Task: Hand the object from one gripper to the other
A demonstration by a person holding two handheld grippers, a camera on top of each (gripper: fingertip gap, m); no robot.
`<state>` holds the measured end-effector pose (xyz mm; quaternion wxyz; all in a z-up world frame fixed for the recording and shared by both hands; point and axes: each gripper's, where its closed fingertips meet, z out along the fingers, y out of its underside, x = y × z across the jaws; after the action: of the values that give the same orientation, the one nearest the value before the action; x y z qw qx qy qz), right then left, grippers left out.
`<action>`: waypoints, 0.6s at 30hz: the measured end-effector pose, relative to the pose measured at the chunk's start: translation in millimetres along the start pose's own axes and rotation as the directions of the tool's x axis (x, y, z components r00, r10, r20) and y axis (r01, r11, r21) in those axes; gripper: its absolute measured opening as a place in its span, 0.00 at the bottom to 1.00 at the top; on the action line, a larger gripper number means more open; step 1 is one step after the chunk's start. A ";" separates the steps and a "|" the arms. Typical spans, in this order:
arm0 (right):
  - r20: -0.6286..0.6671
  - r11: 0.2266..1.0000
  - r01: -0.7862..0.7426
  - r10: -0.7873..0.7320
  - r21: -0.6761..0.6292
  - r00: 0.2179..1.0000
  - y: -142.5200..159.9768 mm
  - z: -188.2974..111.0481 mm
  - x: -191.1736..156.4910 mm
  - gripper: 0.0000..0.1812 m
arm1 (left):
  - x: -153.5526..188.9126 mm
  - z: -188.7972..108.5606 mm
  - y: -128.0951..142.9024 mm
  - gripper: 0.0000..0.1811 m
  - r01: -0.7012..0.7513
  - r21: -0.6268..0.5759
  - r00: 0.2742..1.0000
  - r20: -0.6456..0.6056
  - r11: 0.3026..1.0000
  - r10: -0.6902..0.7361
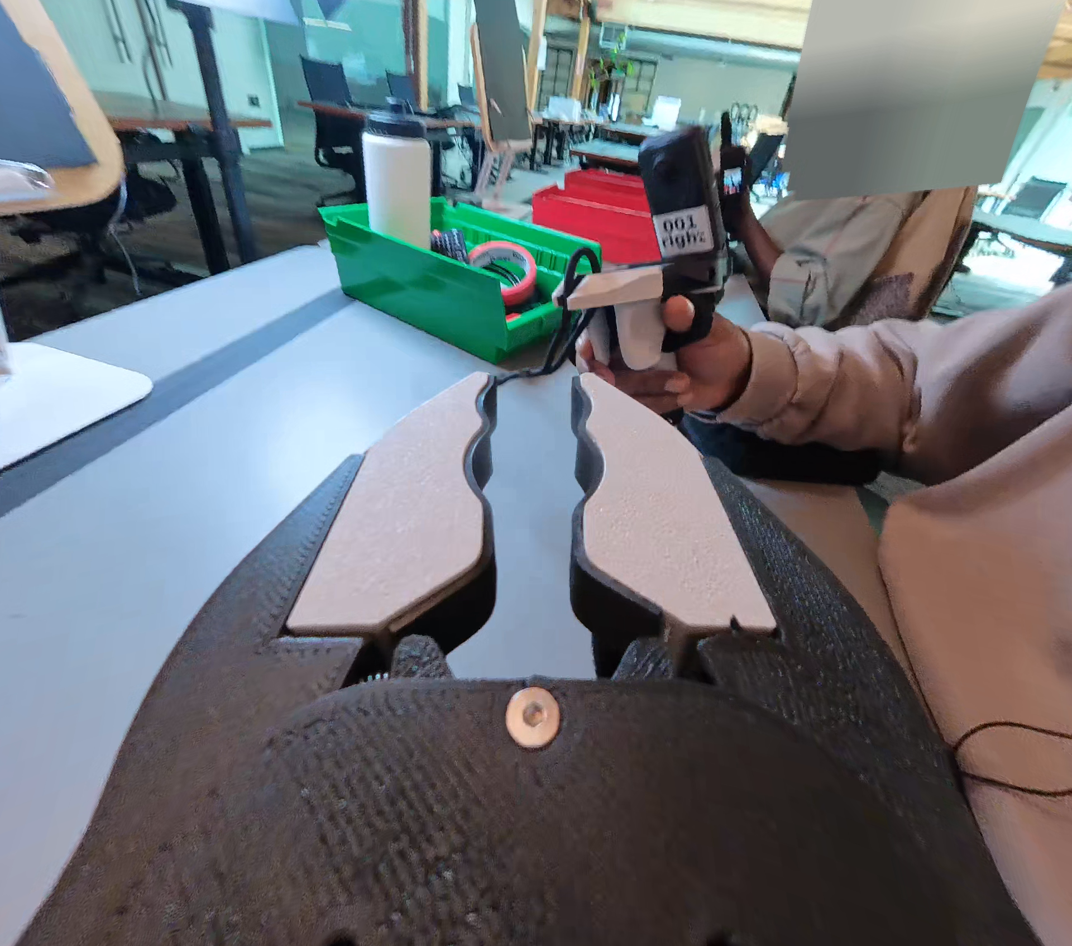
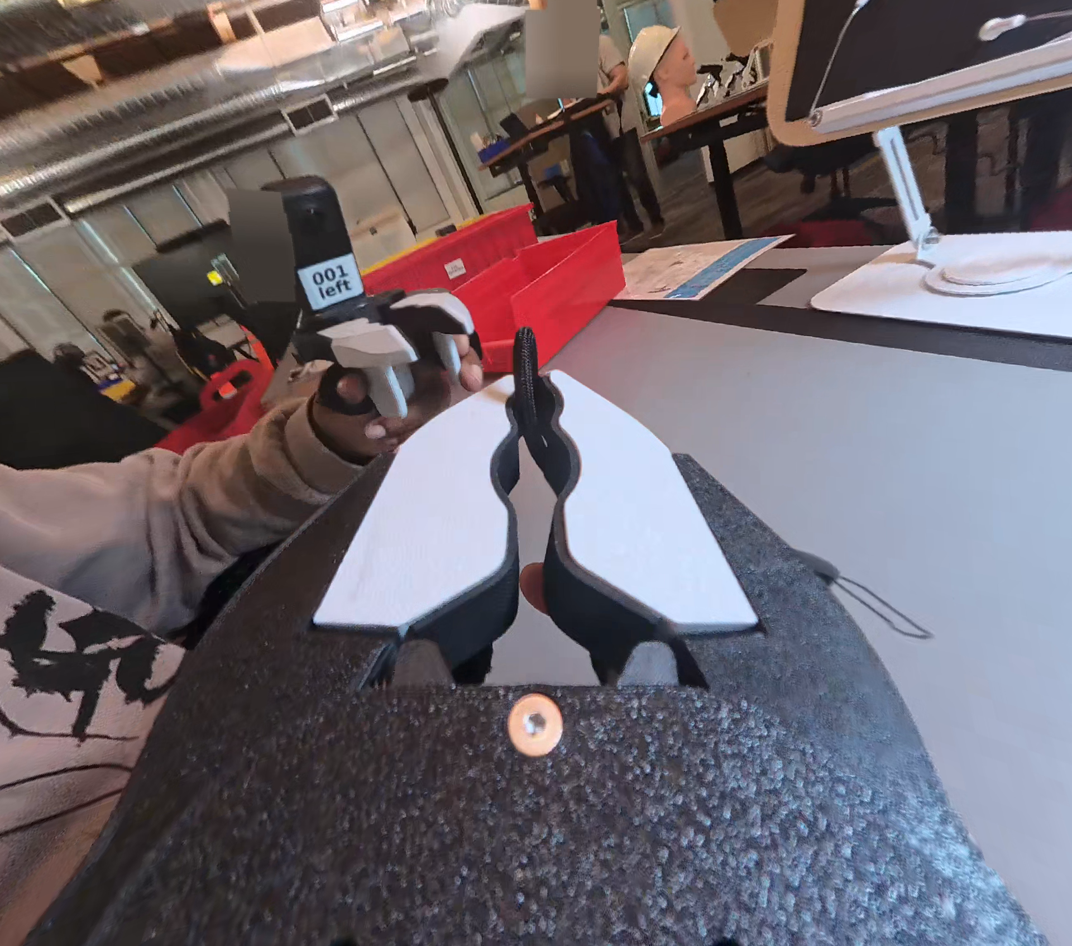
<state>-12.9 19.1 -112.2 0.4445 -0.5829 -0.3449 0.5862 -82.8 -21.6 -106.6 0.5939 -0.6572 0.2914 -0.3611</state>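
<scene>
The right gripper (image 2: pixel 531 384) has its jaws clenched on a black cord (image 2: pixel 525 367), which loops above the tips and hangs toward the grey counter (image 2: pixel 812 454). The left gripper (image 1: pixel 533 384) is released and empty, beside the cord, nearer than the green bin (image 1: pixel 429 286).

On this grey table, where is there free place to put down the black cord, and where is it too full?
The grey table lies bare between the green bin and the white monitor base, crossed only by a dark strip. In the right wrist view it is also bare right of the right gripper, which holds the black cord. It is crowded around the green bin and red bins.
</scene>
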 end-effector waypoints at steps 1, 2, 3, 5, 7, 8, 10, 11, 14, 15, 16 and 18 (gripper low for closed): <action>0.009 1.000 0.021 -0.021 -0.017 1.000 4.4 2.7 -4.5 0.02 | 4.0 6.1 8.8 0.15 -0.016 -0.041 1.000 -0.009 0.999 0.015; 0.018 0.999 0.036 -0.036 -0.032 0.999 8.5 5.5 -9.0 0.02 | 8.6 12.4 18.5 0.16 -0.041 -0.085 0.999 -0.020 0.995 0.040; 0.033 0.998 0.047 -0.045 -0.041 0.998 11.8 8.0 -14.8 0.01 | 12.8 18.6 27.8 0.17 -0.072 -0.127 0.997 -0.027 0.989 0.069; 0.085 0.997 0.052 -0.048 -0.054 0.995 18.2 13.3 -29.5 0.01 | 21.4 30.0 40.4 0.19 -0.126 -0.171 0.992 -0.044 0.977 0.120; 0.112 0.995 0.067 -0.058 -0.079 0.992 26.5 18.6 -40.2 0.01 | 31.8 39.2 45.6 0.19 -0.125 -0.183 0.990 -0.085 0.975 0.111; 0.123 0.992 0.085 -0.074 -0.092 0.990 30.5 20.6 -44.8 0.01 | 34.3 42.9 46.6 0.19 -0.109 -0.185 0.991 -0.094 0.977 0.092; 0.137 0.987 0.122 -0.107 -0.104 0.985 35.8 23.2 -52.5 0.01 | 35.0 46.6 47.2 0.10 -0.096 -0.185 0.992 -0.098 0.978 0.078; 0.142 0.984 0.144 -0.128 -0.105 0.982 36.3 23.6 -54.9 0.02 | 36.4 45.7 45.3 0.02 -0.105 -0.174 0.990 -0.113 0.979 0.086; 0.136 0.973 0.211 -0.198 -0.089 0.971 30.1 19.4 -56.4 0.05 | 31.1 39.7 34.1 0.02 -0.108 -0.129 0.991 -0.094 0.986 0.096; 0.138 0.968 0.236 -0.223 -0.081 0.965 28.1 17.3 -56.5 0.09 | 27.7 36.5 28.3 0.02 -0.111 -0.105 0.992 -0.077 0.988 0.103; 0.145 0.962 0.261 -0.248 -0.077 0.958 26.8 15.4 -56.8 0.13 | 23.7 32.5 21.8 0.02 -0.114 -0.078 0.992 -0.058 0.990 0.109; 0.169 0.945 0.318 -0.302 -0.075 0.938 26.3 12.2 -57.1 0.21 | 18.7 23.9 11.7 0.02 -0.099 -0.039 0.994 -0.053 0.994 0.097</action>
<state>-32.4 -41.9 -114.0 0.4731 -0.4956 -0.4955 0.5339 -52.0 -24.6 -116.5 0.5895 -0.6451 0.3456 -0.3419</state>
